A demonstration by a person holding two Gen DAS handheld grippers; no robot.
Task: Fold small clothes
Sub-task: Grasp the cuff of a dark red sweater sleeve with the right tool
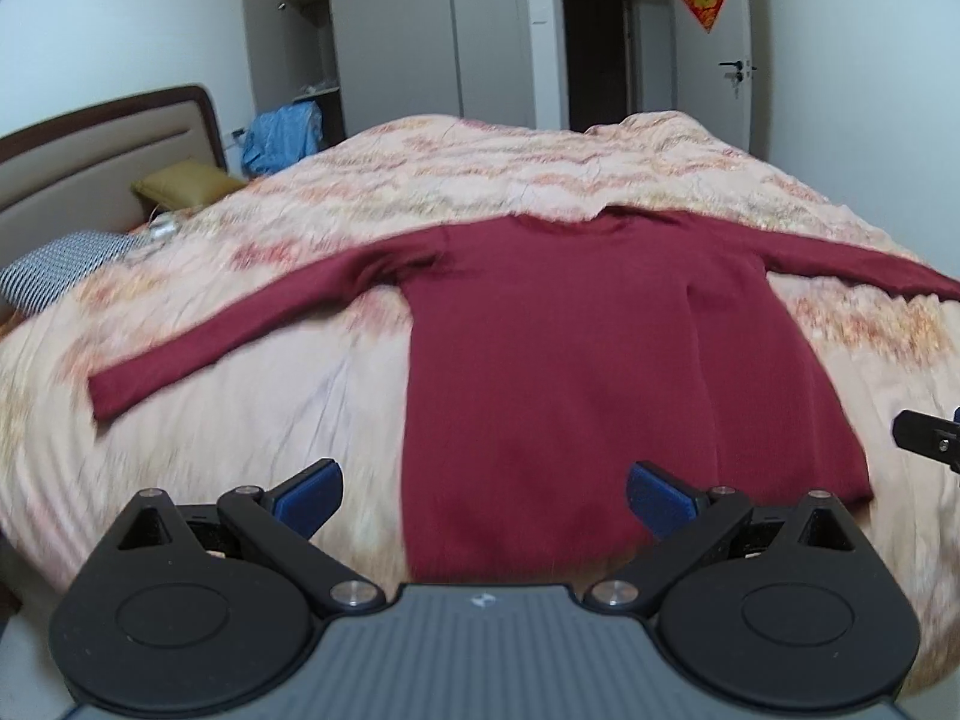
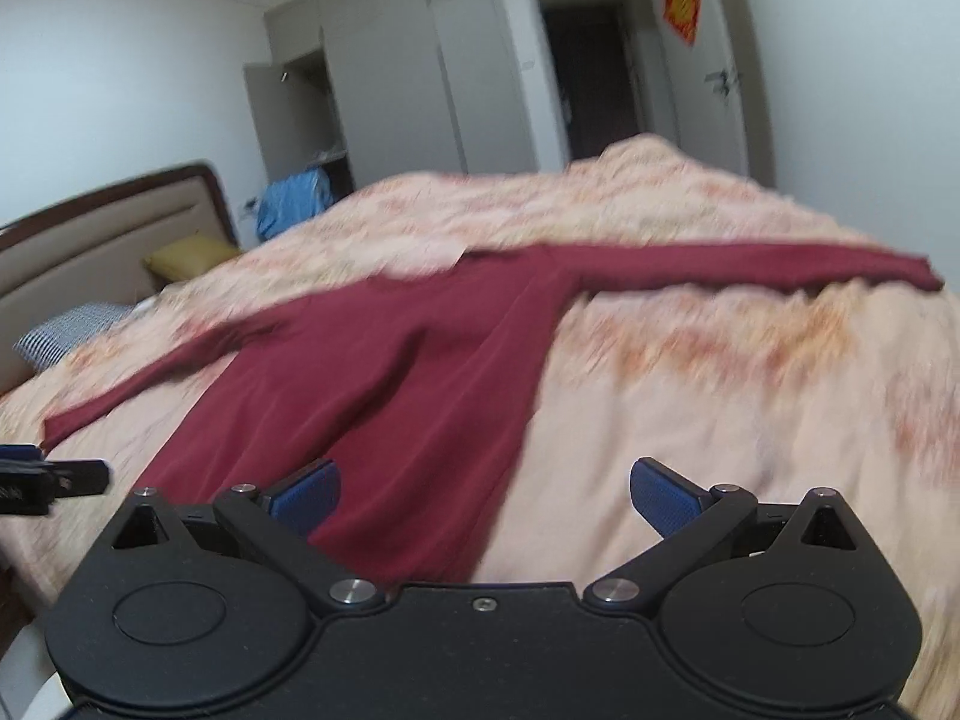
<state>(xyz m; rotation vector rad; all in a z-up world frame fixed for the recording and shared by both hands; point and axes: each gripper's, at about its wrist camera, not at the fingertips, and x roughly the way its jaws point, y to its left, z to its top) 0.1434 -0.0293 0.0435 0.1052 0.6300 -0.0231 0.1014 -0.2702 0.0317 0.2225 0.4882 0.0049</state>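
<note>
**Q:** Tongs first: how do they stand?

**A:** Both are spread wide and hold nothing. Left tongs [image 1: 483,495] hang over the near hem; right tongs [image 2: 483,495] hang over the hem's right corner, with bare bedding under the right pad.

**Q:** By size, what lies in the scene?

**A:** Bed [image 1: 180,450], with a peach patterned cover, fills both views. On it, a dark red sweater [image 1: 558,360] lies flat, collar toward 12 o'clock, hem toward 6 o'clock. One sleeve [image 1: 240,330] runs out toward 9 o'clock, the other sleeve [image 2: 750,267] toward 3 o'clock. At 10 o'clock sit a checked pillow [image 1: 54,270] and a yellow cushion [image 1: 186,183] by the headboard.

**Q:** How far along is the folding?

**A:** Judged from the spread sleeves, no fold is made yet.

**Q:** What could go wrong?

**A:** A deep pinch may catch the cover with the knit, dragging both. Uneven lifting would probably skew the body; the long lengthwise crease right of centre could set into the fold.
</note>
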